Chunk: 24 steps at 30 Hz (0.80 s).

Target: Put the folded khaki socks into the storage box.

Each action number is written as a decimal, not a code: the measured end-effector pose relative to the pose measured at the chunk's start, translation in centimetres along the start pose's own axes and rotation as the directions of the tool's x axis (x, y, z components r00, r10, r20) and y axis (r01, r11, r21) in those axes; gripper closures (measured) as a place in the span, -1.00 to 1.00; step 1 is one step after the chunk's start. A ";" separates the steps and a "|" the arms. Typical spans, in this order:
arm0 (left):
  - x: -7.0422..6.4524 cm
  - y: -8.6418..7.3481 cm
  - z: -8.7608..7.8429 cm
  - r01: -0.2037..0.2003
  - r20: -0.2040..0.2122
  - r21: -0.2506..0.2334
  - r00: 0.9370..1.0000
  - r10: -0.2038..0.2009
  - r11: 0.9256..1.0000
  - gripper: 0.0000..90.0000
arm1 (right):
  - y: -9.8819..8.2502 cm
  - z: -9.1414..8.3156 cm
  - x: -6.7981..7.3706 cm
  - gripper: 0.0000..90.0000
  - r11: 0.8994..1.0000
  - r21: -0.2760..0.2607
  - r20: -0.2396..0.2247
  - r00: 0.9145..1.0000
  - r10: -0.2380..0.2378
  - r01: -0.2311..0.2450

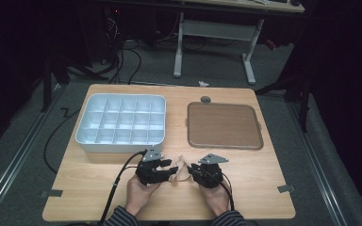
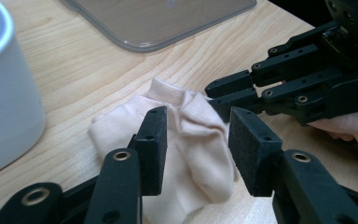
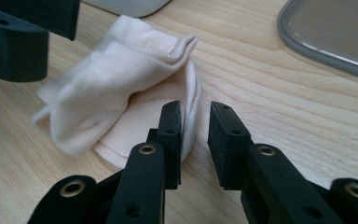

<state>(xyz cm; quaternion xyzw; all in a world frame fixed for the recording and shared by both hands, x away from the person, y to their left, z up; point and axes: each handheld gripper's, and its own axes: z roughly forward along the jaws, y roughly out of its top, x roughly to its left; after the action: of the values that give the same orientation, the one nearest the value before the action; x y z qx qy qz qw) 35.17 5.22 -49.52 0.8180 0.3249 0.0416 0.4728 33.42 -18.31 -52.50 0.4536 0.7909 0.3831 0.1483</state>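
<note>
sock [image 1: 181, 170] crumpled on worktop [image 1: 99, 183] near edge, between both hands | left gripper [image 2: 196, 151] fingers parted, straddling its middle, not pressing | right gripper [image 3: 195, 140] fingers parted at its right edge, nothing held | both equally near

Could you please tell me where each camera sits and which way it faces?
High view: above the person's side, looking forward and down at table; both hands show.
Left gripper view: on left gripper, facing sock; own fingers show.
Right gripper view: on right gripper; own fingers show.
All views share the sock and the brown lid.
</note>
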 end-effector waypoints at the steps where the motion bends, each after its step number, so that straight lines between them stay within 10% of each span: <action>1: 0.0 0.0 -0.2 0.003 -0.003 -0.001 1.000 -0.003 1.000 0.28 | 0.0 -0.2 0.0 0.66 1.000 -0.002 0.001 1.000 0.002 -0.002; 12: 1.9 -2.2 -0.4 0.085 -0.111 0.041 0.991 -0.080 0.996 0.13 | 1.0 -2.4 0.7 0.70 0.998 -0.050 -0.016 1.000 -0.024 0.024; 24: 2.1 -2.7 0.6 0.093 -0.157 0.076 0.984 -0.080 0.993 0.00 | 3.1 -1.8 3.7 0.28 0.996 -0.045 -0.031 0.996 -0.083 0.082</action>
<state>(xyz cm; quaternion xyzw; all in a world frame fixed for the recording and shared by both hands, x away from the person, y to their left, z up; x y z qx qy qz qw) 35.72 6.87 -52.54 0.8164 0.3970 0.0704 0.4135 32.19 -15.18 -48.60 0.4108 0.8028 0.4011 0.1607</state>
